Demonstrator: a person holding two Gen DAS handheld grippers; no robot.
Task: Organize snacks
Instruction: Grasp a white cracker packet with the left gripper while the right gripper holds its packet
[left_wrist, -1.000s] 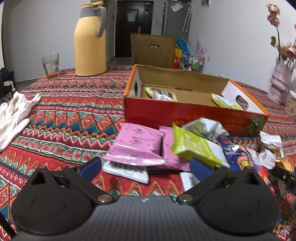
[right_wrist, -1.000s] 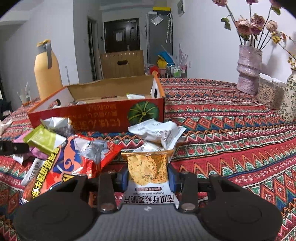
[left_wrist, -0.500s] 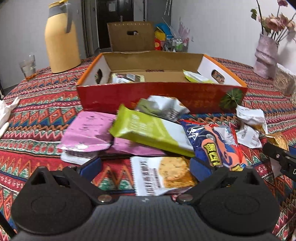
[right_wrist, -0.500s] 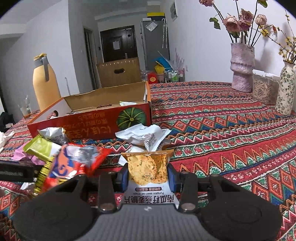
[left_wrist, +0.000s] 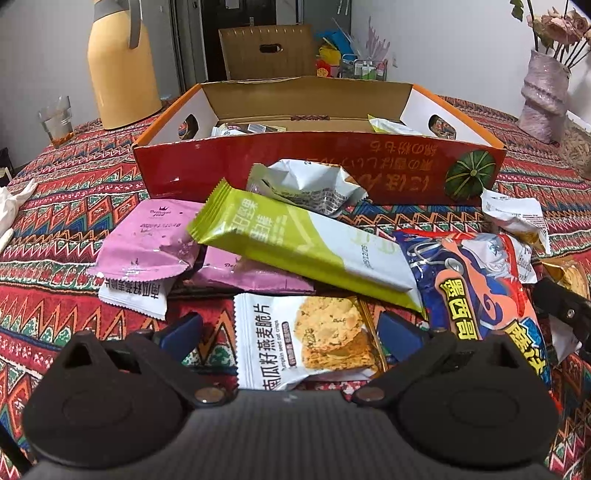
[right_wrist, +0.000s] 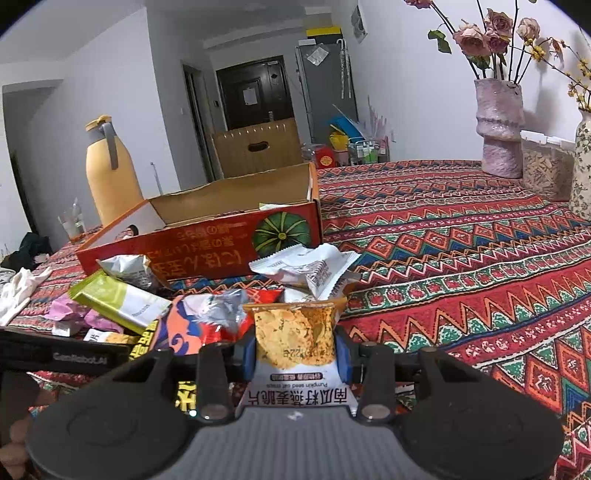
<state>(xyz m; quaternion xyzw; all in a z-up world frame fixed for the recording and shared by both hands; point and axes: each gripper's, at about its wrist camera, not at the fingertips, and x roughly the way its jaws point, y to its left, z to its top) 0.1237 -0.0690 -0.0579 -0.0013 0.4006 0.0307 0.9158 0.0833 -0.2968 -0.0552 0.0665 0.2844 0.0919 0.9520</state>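
Observation:
My right gripper (right_wrist: 294, 350) is shut on a pumpkin seed oat crisp packet (right_wrist: 293, 341), held above the table. My left gripper (left_wrist: 291, 332) is open, its jaws either side of another oat crisp packet (left_wrist: 299, 341) lying on the cloth. Ahead of it lie a green bar packet (left_wrist: 303, 245), pink packets (left_wrist: 147, 236), a crumpled silver packet (left_wrist: 306, 184) and a blue and orange bag (left_wrist: 480, 288). The red cardboard box (left_wrist: 317, 166) stands behind them with a few packets inside; it also shows in the right wrist view (right_wrist: 207, 243).
A yellow thermos (left_wrist: 122, 62) and a glass (left_wrist: 57, 120) stand at the back left. A white cloth (right_wrist: 18, 291) lies at the left. Vases with flowers (right_wrist: 498, 129) stand at the right. A brown box (left_wrist: 267, 50) is behind the table.
My left gripper has moved right and forward from the pink packets to straddle the oat crisp packet. My right gripper has lifted its packet a little.

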